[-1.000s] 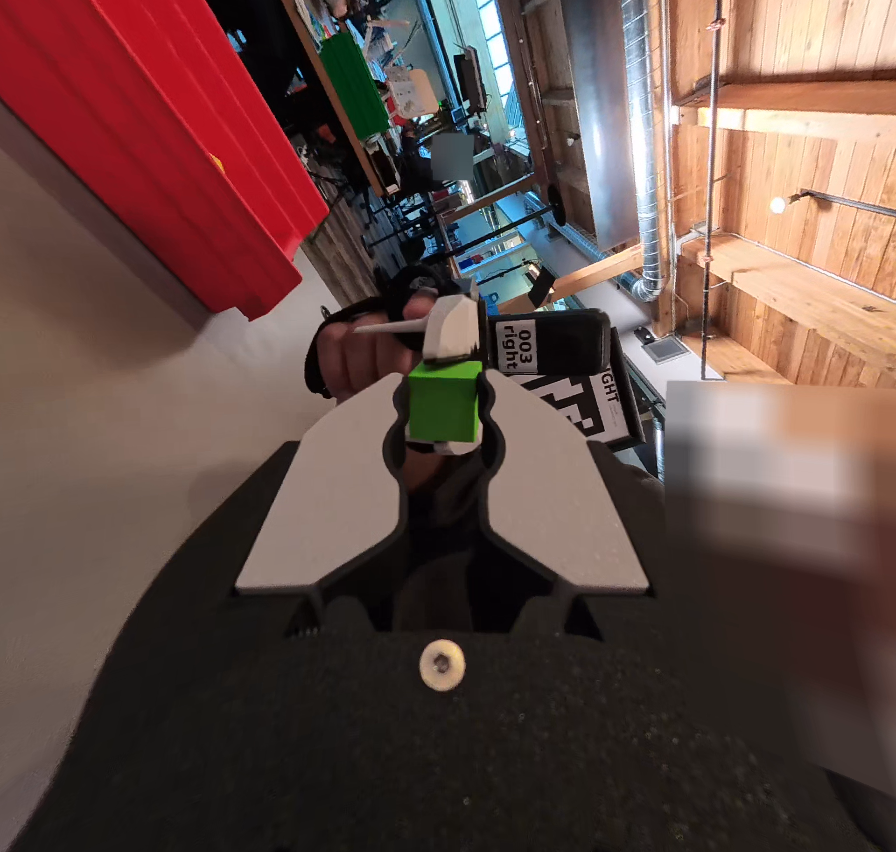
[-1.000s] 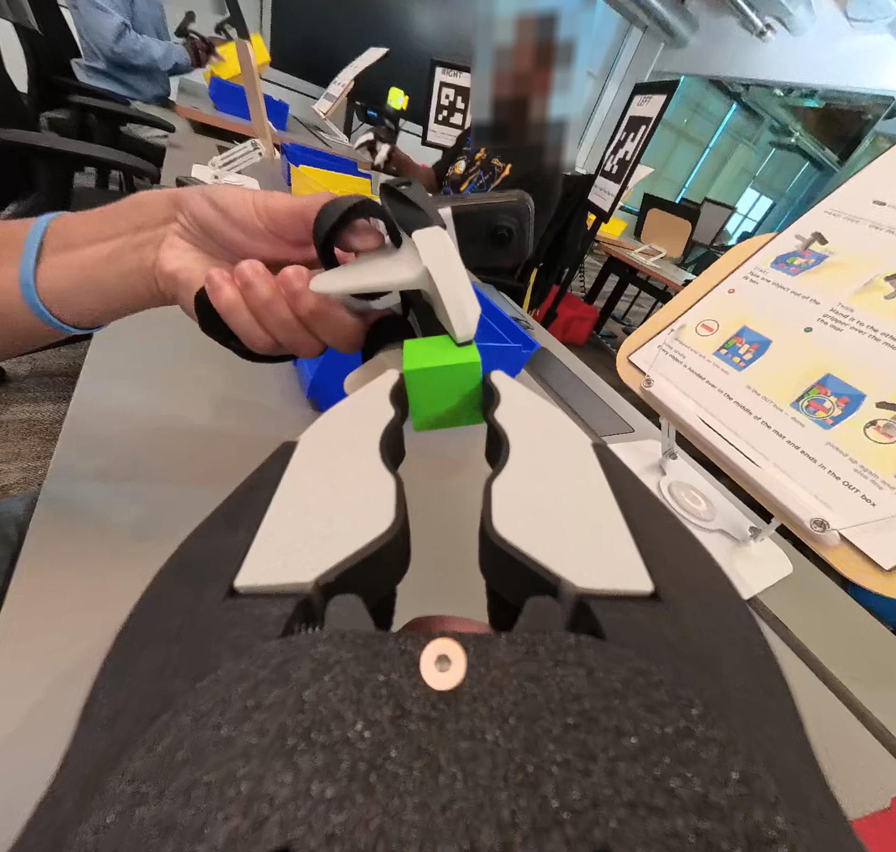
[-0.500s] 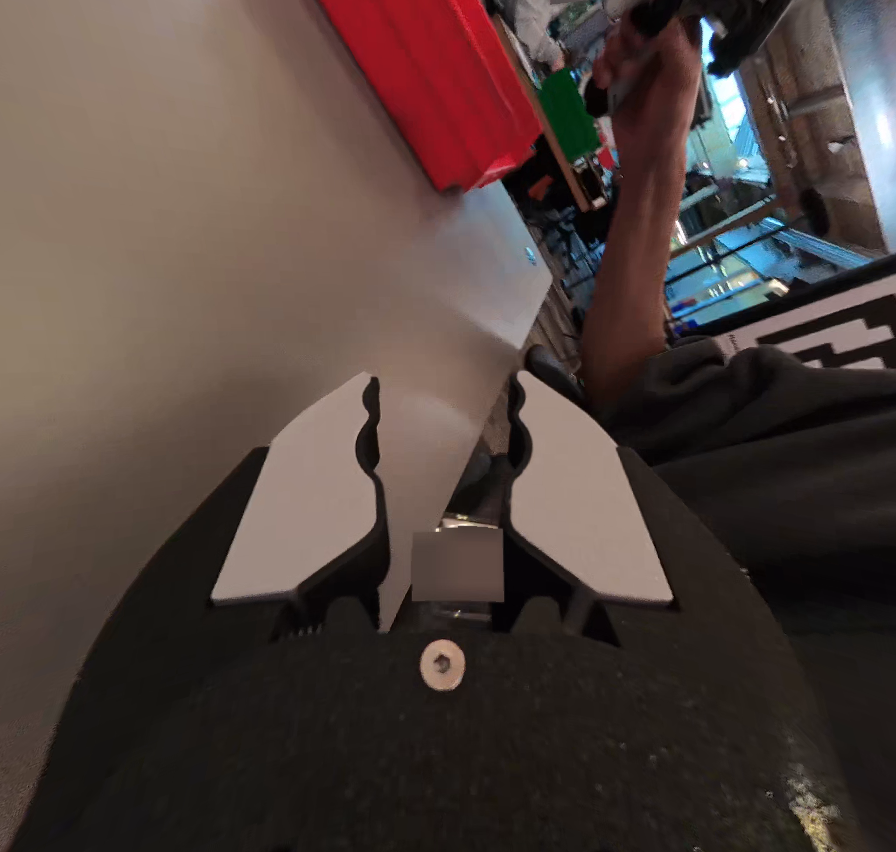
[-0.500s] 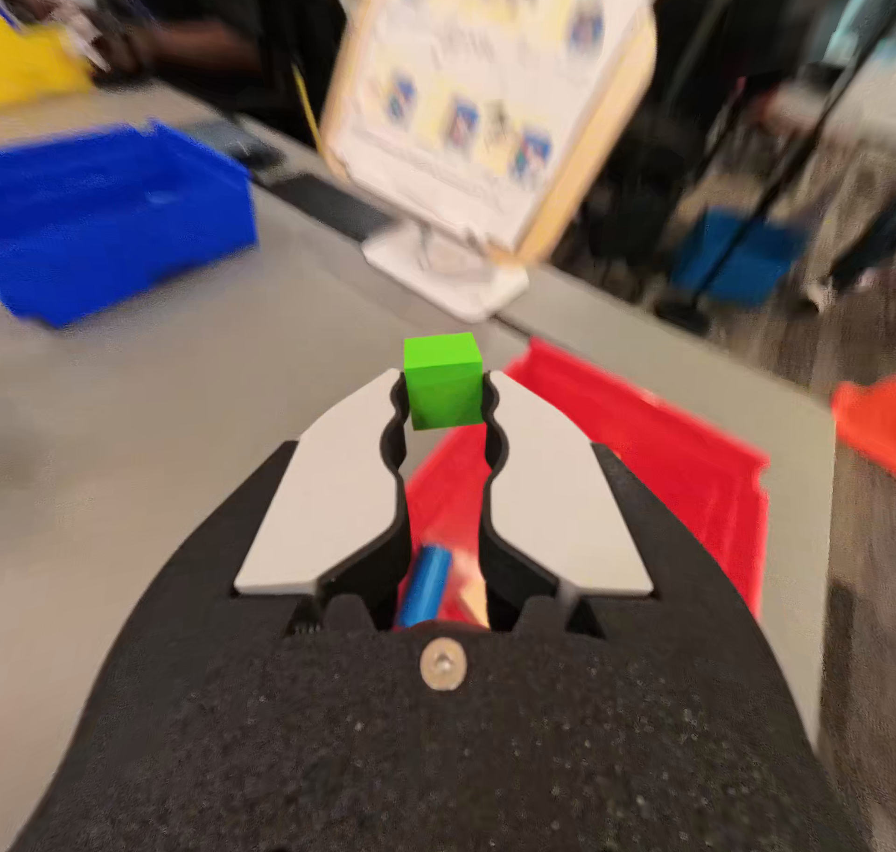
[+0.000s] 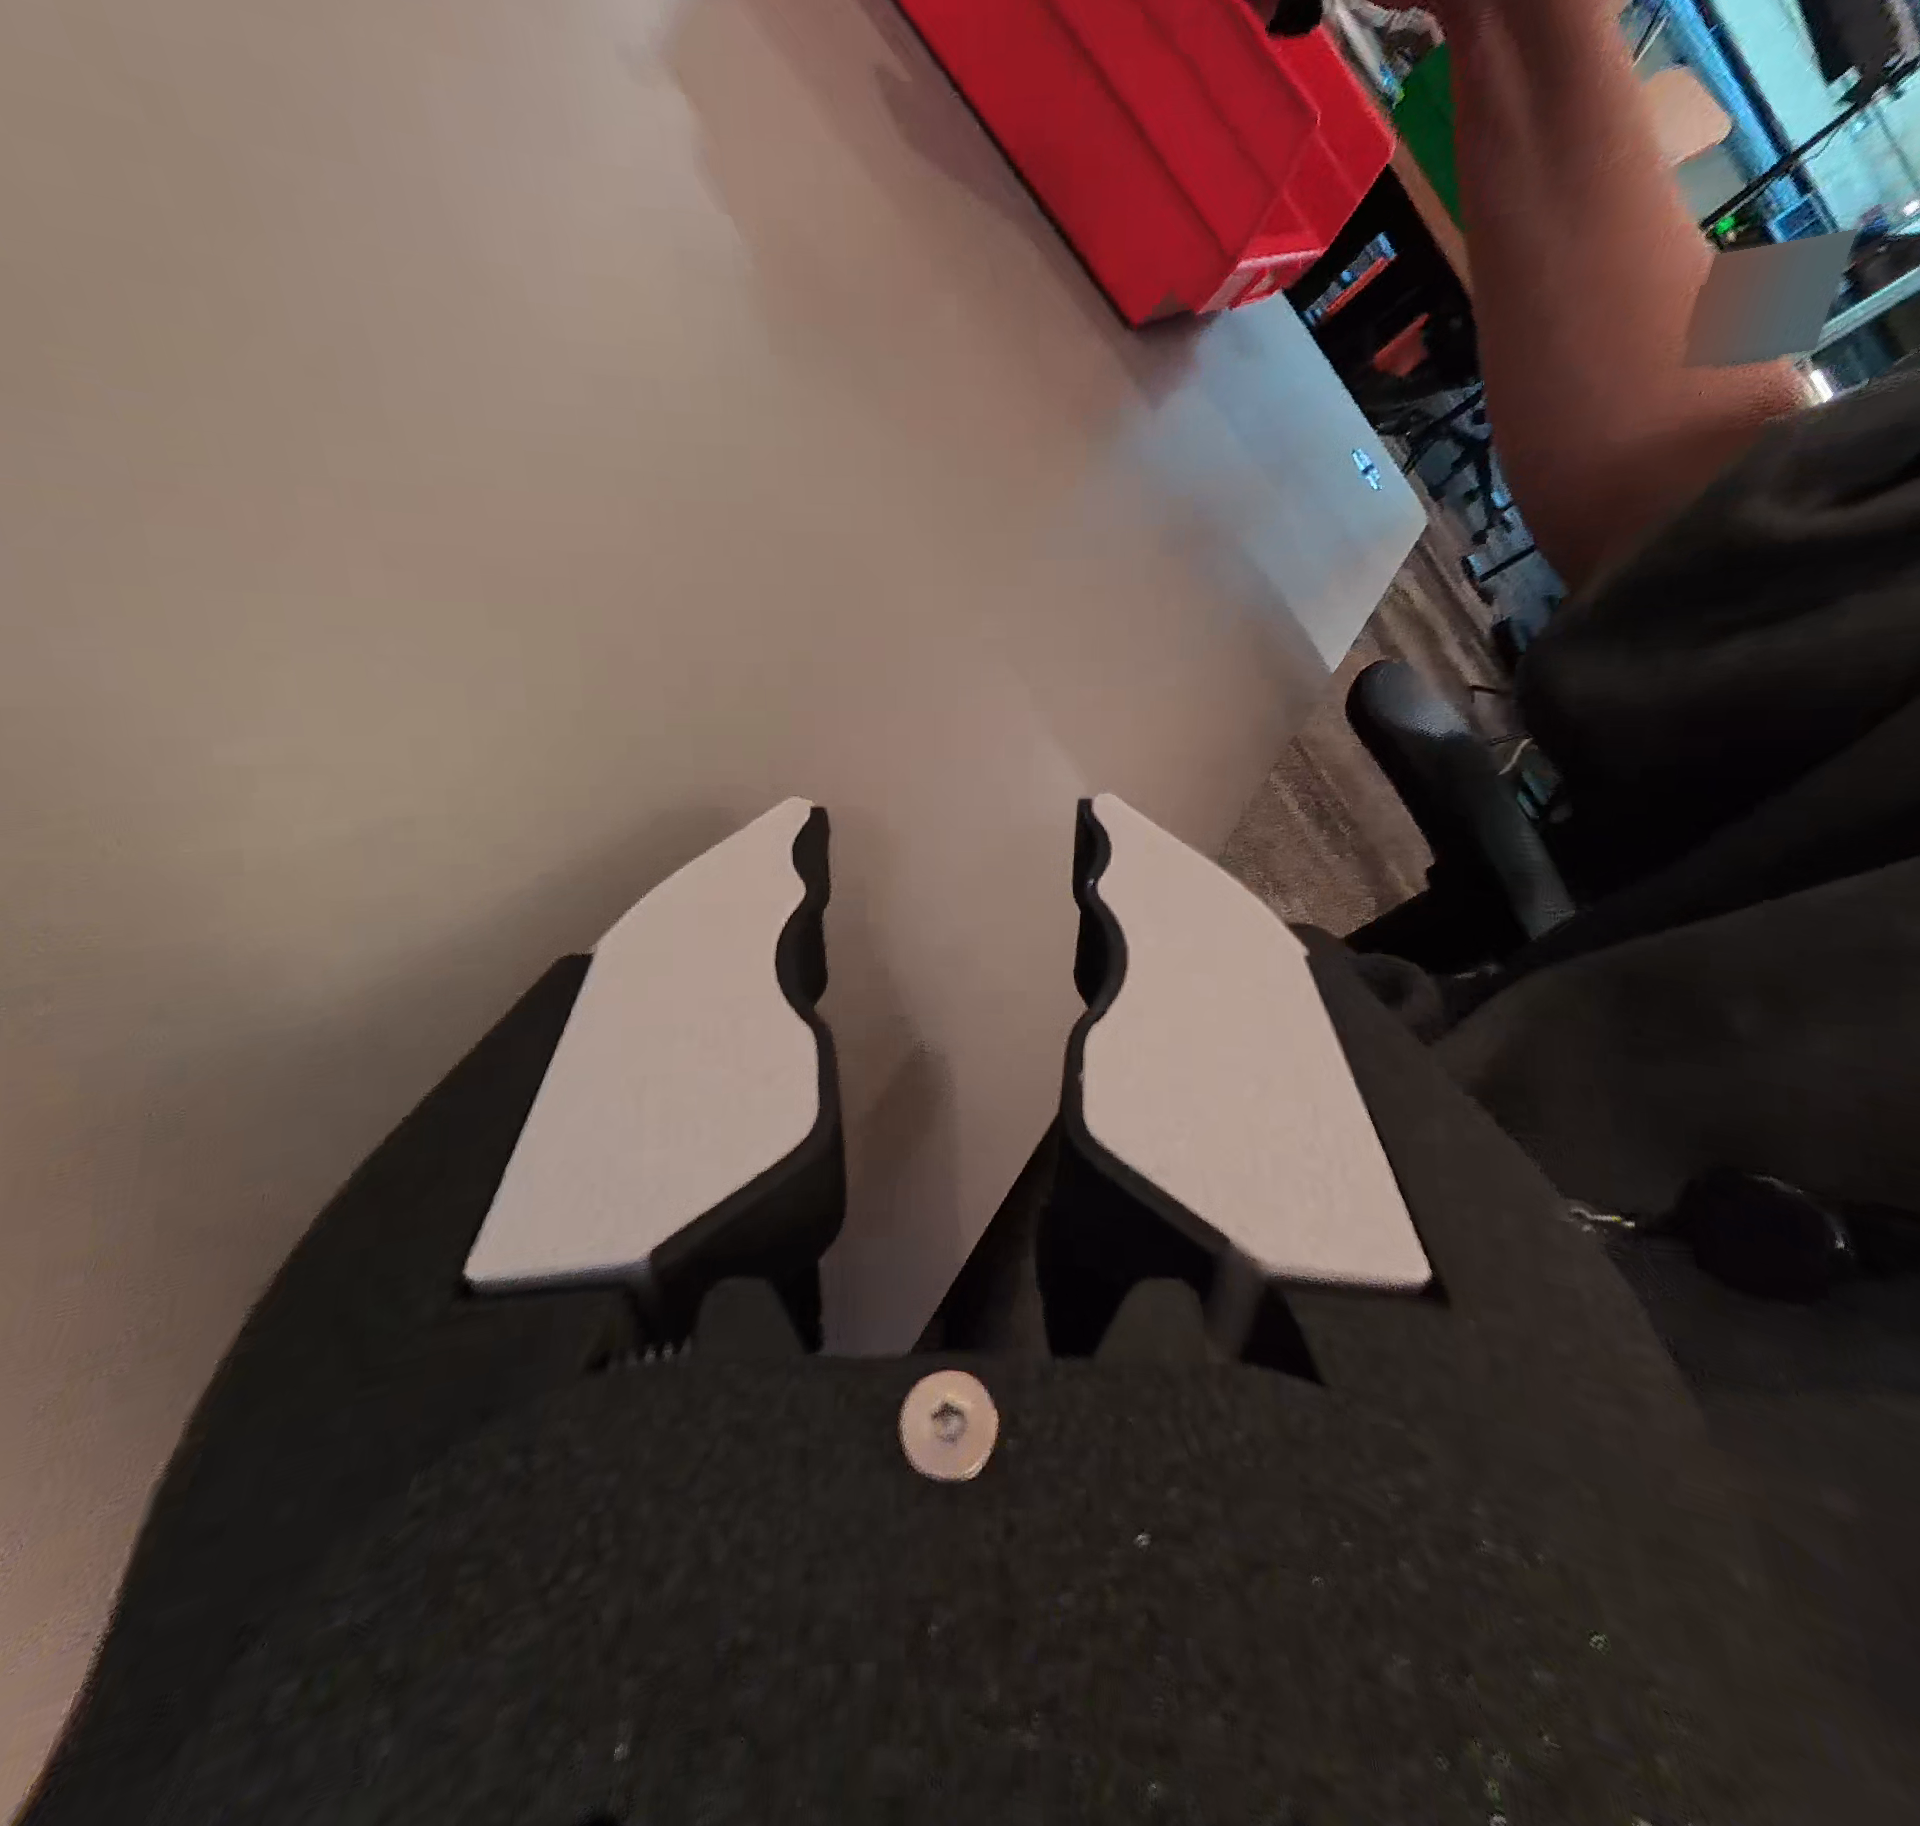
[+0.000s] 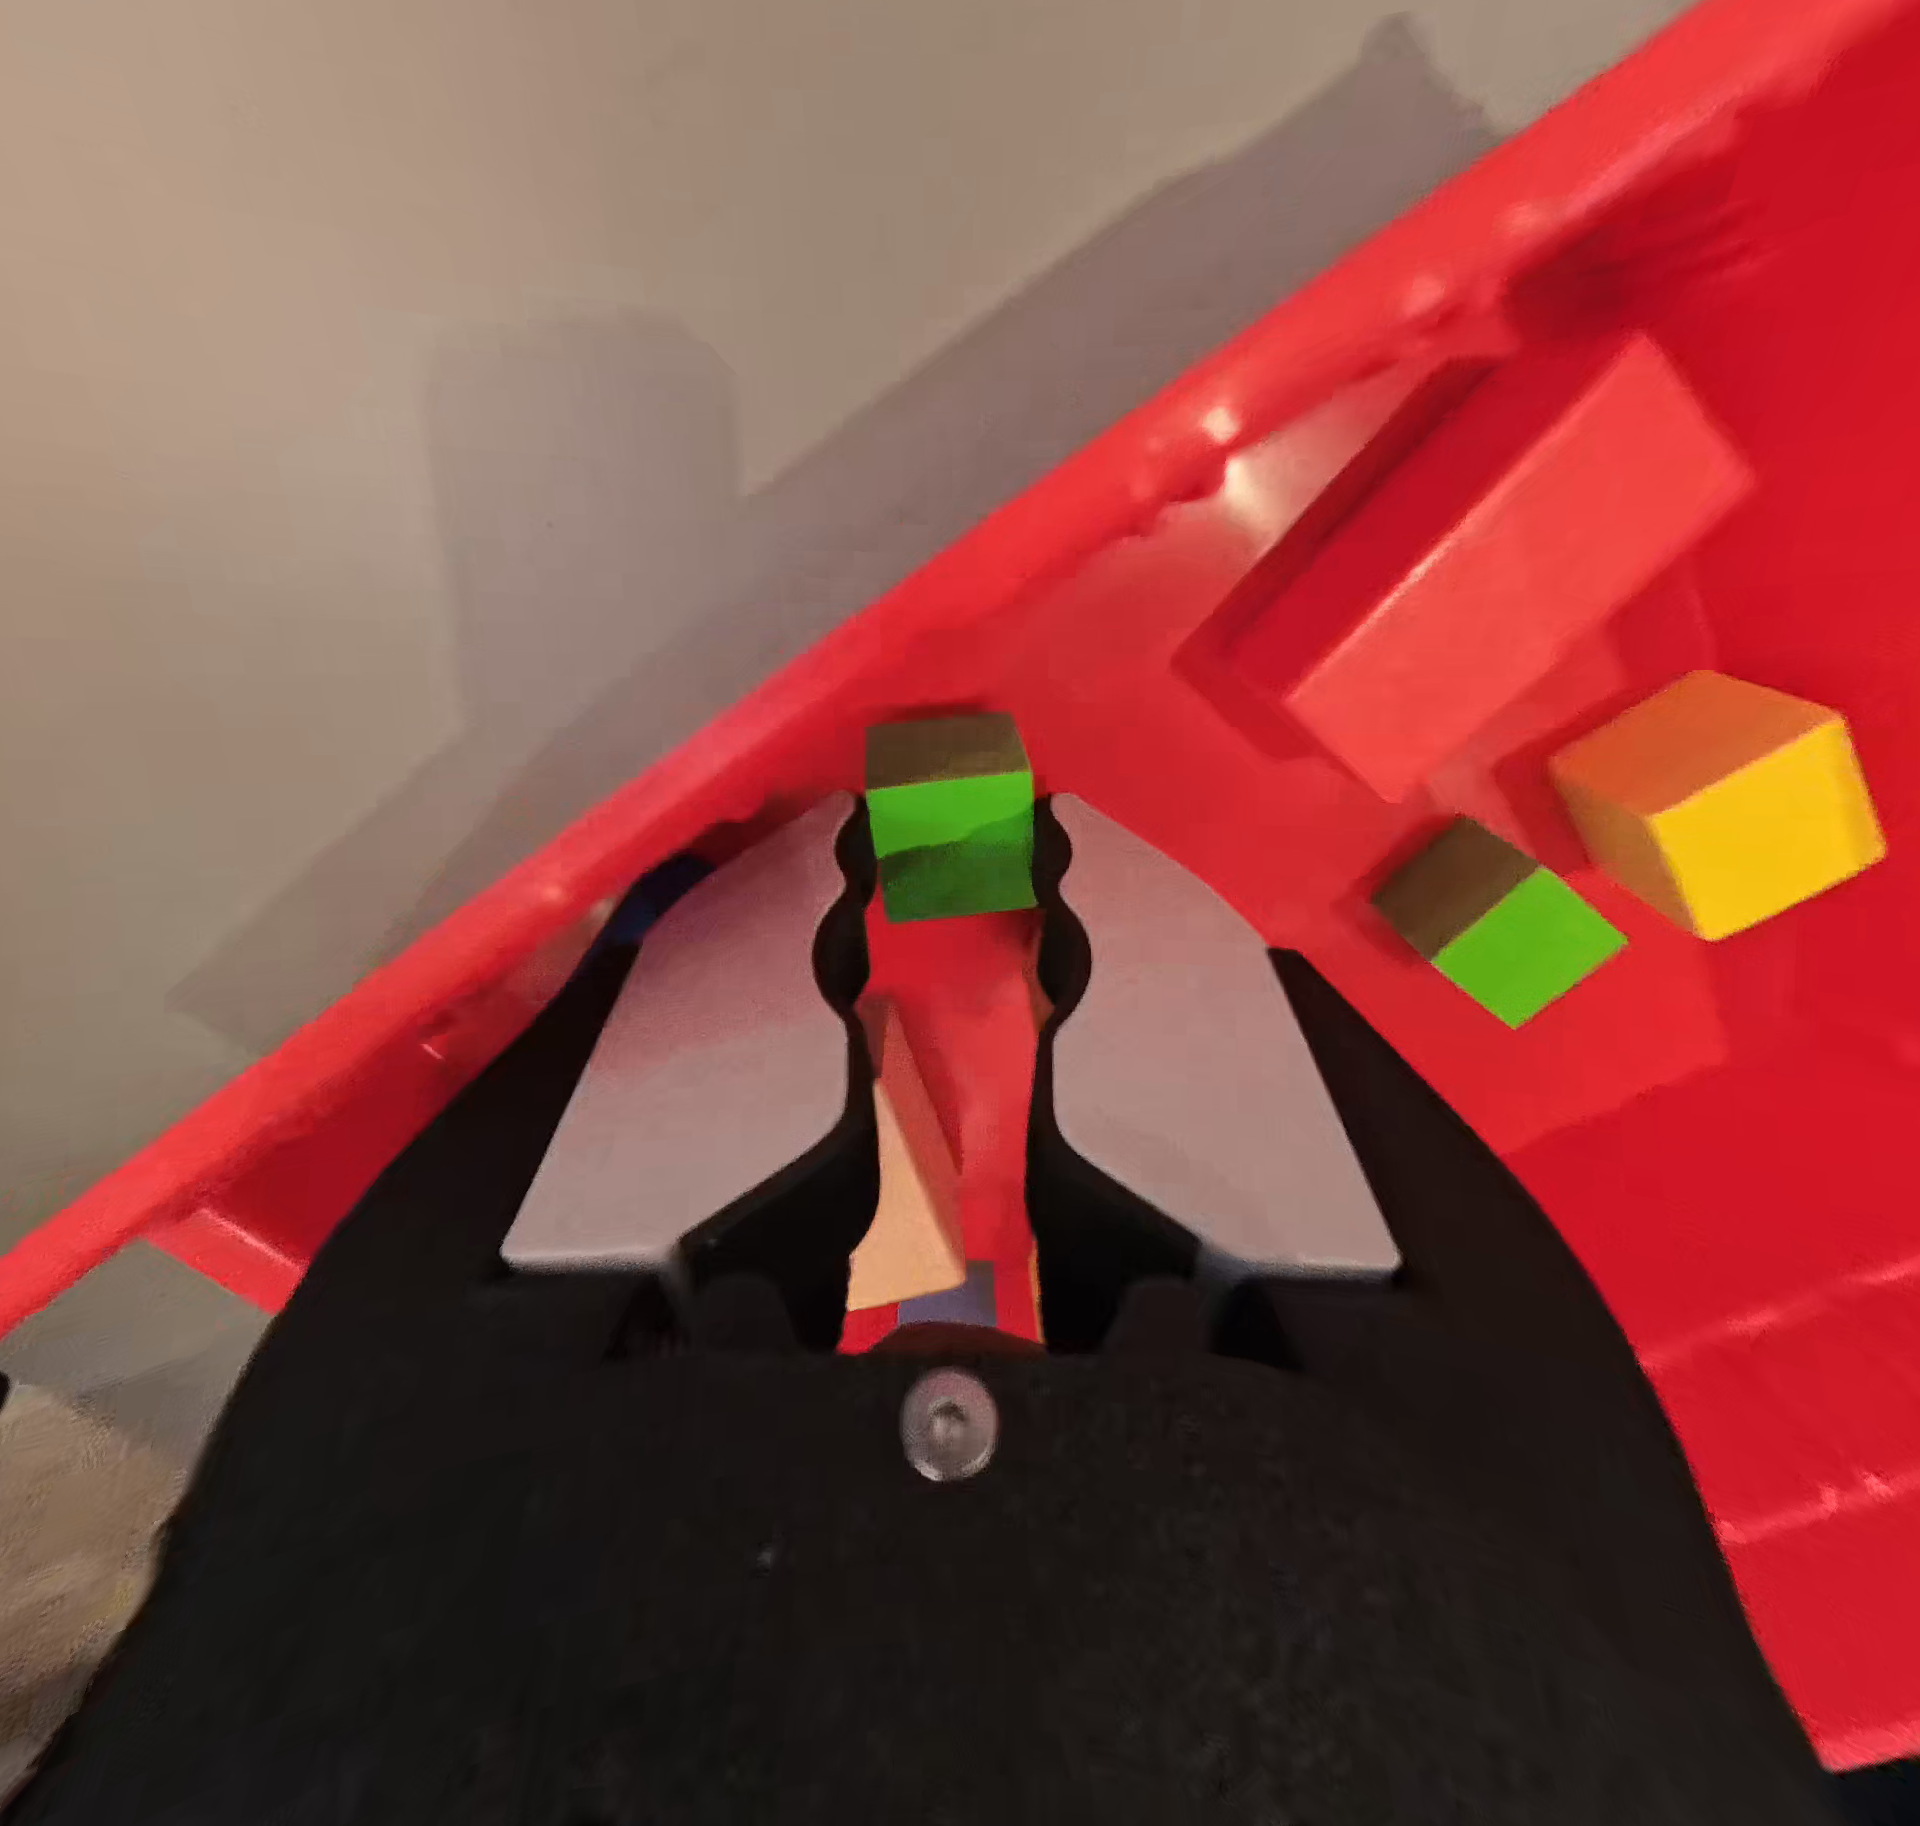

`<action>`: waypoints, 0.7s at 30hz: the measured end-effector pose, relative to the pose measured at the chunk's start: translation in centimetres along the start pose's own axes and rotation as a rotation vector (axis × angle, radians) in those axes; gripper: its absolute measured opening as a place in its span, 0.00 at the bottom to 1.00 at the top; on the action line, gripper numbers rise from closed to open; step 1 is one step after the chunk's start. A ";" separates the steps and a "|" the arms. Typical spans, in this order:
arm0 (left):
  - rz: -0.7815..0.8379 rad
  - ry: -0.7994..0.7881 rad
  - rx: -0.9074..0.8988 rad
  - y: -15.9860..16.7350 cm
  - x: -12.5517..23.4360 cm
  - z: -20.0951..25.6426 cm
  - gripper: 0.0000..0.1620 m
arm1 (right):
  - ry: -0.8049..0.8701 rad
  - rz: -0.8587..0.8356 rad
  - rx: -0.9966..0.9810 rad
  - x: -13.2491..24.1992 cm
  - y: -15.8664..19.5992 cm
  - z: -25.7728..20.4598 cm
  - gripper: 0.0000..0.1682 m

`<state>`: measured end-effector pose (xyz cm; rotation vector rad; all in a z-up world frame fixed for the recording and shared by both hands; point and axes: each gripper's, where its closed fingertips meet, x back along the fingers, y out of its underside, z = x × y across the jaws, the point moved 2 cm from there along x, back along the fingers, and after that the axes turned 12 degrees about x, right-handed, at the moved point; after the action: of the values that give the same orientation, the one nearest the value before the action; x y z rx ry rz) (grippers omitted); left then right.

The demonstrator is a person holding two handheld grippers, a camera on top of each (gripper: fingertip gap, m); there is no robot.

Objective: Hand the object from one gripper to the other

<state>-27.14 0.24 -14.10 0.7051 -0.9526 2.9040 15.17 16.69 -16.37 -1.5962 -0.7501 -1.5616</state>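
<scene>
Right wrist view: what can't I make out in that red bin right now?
- Red bin: the gripper body and picture edges cut off most of its floor.
- Tan block: only a sliver shows between the fingers.
- Green cube in the right gripper: its underside is hidden, so clearance above the floor is unclear.

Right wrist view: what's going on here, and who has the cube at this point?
The right gripper is shut on the green cube and holds it over the red bin, where a second green cube, a yellow cube and a red block lie. The left gripper is open and empty above the grey table. The handover looks done; release into the bin seems next.
</scene>
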 end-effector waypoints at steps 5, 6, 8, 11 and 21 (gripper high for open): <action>0.035 0.001 -0.026 -0.4 0.2 0.4 0.28 | 0.026 -0.007 0.033 -0.8 0.0 -0.5 0.19; 0.065 0.003 -0.042 -0.8 0.5 0.6 0.28 | 0.038 0.024 0.014 -0.2 0.0 -0.5 0.24; 0.123 -0.005 -0.077 -1.5 1.2 0.9 0.28 | 0.117 0.098 -0.066 2.1 0.7 0.1 0.28; 0.197 -0.039 -0.124 -2.4 2.4 1.0 0.28 | 0.355 0.244 -0.232 7.9 2.8 -0.1 0.30; 0.356 -0.329 -0.201 -9.4 8.9 -1.5 0.28 | 0.331 1.238 -0.388 8.8 -3.8 -21.3 0.27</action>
<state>-34.40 7.63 -6.19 1.1257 -1.5228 2.9660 1.14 -0.01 -8.11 -1.4805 0.6939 -0.9557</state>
